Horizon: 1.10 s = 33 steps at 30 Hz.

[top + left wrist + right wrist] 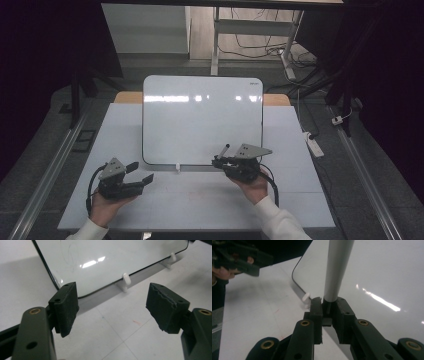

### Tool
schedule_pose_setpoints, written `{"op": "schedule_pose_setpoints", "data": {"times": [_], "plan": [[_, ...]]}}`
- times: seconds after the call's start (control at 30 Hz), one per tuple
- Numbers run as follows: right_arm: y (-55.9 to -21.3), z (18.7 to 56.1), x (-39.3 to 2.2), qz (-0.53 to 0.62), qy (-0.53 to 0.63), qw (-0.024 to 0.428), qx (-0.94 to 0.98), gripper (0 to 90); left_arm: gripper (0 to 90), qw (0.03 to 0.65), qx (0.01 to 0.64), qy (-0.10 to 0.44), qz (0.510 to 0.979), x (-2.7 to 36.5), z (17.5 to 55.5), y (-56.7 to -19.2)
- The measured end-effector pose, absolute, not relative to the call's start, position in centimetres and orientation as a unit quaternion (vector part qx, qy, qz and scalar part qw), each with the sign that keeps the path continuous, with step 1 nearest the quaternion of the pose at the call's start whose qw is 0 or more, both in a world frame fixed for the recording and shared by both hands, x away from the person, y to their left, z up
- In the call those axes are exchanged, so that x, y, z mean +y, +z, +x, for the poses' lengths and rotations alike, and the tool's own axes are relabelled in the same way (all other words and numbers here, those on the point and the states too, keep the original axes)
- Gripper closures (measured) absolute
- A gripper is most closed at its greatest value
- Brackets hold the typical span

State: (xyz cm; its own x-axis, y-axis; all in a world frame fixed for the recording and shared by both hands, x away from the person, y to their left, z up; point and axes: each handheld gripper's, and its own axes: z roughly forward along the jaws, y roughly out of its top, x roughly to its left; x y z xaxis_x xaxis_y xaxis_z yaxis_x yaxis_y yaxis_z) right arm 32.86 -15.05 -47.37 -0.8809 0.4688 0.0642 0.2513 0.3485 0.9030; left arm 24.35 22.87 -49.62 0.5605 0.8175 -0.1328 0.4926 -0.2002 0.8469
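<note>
At about five o'clock on the table (pixel 300 200), the right gripper (pixel 220 161) sat in the person's hand with its jaws clamped on a marker (pixel 225 150), silver-barrelled in the right gripper view (pixel 337 267). The marker's long axis ran straight out of the jaws toward eleven o'clock, its dark tip just over the lower right corner of the whiteboard (pixel 200 120). That board stood tilted on small white feet (pixel 126 280), its face at twelve o'clock from the marker and very near it; whether the tip touched the surface could not be told. The board looked almost blank, with only faint traces near its lower left corner. I judged the next stroke to depend on carrying the tip up and forward onto that face, so the right hand was plainly the nearer one. At seven o'clock, the left gripper (pixel 140 172) rested low on the table with its fingers (pixel 163 306) wide apart and nothing between them, aimed at the board's lower left corner. No containers stood on the table.
</note>
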Motion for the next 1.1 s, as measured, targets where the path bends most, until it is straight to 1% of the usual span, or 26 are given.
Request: {"op": "schedule_pose_setpoints", "data": {"times": [0.17,0.43,0.6,0.8,0.9,1.0,1.1], "plan": [[-47.8,32.4,-14.0,0.21,0.525,0.082,0.821,77.3,26.8,0.471,0.412,0.184,0.758,21.7,24.4,-48.7],[-48.2,31.6,-12.9,0.196,0.522,0.067,0.827,77.3,26.6,0.486,0.394,0.183,0.758,20.6,24.5,-47.5],[-48.4,31.3,-12.1,0.187,0.52,0.06,0.831,77.3,27.5,0.502,0.352,0.172,0.771,17.8,24.9,-46.1],[-48.8,31.1,-11.3,0.182,0.517,0.045,0.835,77.3,31.9,0.51,0.308,0.151,0.789,14.1,25.7,-45.4],[-49.0,31.1,-11.1,0.181,0.52,0.036,0.834,77.3,35.8,0.513,0.29,0.144,0.795,12.7,26.1,-45.1],[-49.1,31.0,-10.8,0.179,0.519,0.031,0.835,77.2,41.9,0.513,0.273,0.134,0.803,11.7,26.5,-45.0],[-49.3,30.8,-10.6,0.176,0.514,0.031,0.839,77.2,55.4,0.512,0.264,0.124,0.808,11.1,26.8,-45.0]]}}
